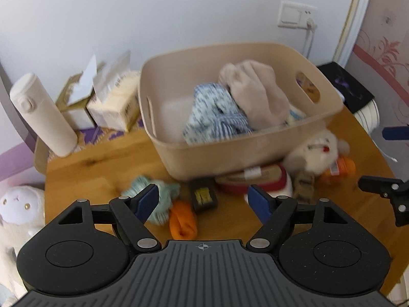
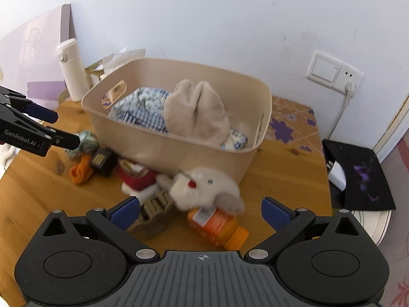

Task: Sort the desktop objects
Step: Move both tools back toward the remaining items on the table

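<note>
Left view: looks forward and down past its fingers [image 1: 147, 202] at the bin [image 1: 204, 151], close.
Right view: same tilt, from the right; bottle [image 2: 217, 223] lies between its fingers [image 2: 125, 213].
Shared: bin, table [image 2: 288, 179], probably the blurred plush [image 2: 204, 188].

White wall behind a wooden bench

Daylight is falling on the wall [image 2: 204, 12]; a switch plate [image 2: 334, 73] is sitting above the bench [image 2: 288, 174].
</note>
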`<action>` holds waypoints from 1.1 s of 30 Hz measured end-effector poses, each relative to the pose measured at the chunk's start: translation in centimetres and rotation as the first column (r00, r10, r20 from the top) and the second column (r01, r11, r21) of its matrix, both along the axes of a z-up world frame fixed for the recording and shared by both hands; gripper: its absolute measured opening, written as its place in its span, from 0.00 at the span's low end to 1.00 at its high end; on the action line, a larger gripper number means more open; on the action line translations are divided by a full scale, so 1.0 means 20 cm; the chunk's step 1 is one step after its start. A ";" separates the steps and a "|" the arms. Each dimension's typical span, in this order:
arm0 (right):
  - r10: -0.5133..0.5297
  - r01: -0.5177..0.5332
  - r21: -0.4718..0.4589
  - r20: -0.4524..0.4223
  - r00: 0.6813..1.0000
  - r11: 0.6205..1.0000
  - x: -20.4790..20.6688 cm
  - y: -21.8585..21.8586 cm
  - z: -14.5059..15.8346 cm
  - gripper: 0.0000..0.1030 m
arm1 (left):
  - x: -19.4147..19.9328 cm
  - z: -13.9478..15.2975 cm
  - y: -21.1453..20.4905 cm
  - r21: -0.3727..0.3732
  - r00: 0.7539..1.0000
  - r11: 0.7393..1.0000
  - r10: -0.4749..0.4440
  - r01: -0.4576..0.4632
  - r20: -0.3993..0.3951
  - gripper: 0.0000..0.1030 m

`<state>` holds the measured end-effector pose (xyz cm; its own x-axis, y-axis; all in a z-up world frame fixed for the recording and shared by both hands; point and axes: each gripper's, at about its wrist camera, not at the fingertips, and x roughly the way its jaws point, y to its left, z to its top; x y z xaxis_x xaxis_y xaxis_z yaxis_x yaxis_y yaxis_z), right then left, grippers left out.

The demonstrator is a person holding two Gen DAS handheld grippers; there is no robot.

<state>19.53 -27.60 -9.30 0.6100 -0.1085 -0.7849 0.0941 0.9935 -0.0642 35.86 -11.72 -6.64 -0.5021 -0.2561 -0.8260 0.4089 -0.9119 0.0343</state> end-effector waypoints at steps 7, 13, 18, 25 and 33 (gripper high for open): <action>-0.008 0.009 0.019 -0.051 0.999 1.000 -0.07 0.04 -0.08 1.00 | 0.06 -0.12 0.11 0.059 0.997 0.996 -0.064 0.061 0.052 0.76; -0.014 0.017 0.032 -0.083 0.996 0.999 -0.11 0.05 -0.14 1.00 | 0.08 -0.22 0.18 0.105 0.988 0.989 -0.113 0.102 0.103 0.76; -0.022 0.027 0.044 -0.110 0.994 0.999 -0.13 0.06 -0.18 1.00 | 0.09 -0.28 0.25 0.136 0.978 0.980 -0.165 0.148 0.125 0.76; -0.024 0.032 0.056 -0.141 0.990 0.998 -0.15 0.07 -0.24 1.00 | 0.05 -0.36 0.34 0.147 0.951 0.957 -0.270 0.248 0.152 0.76; -0.032 0.044 0.071 -0.162 0.986 0.996 -0.14 0.07 -0.29 1.00 | -0.01 -0.48 0.40 0.139 0.928 0.943 -0.326 0.304 0.179 0.76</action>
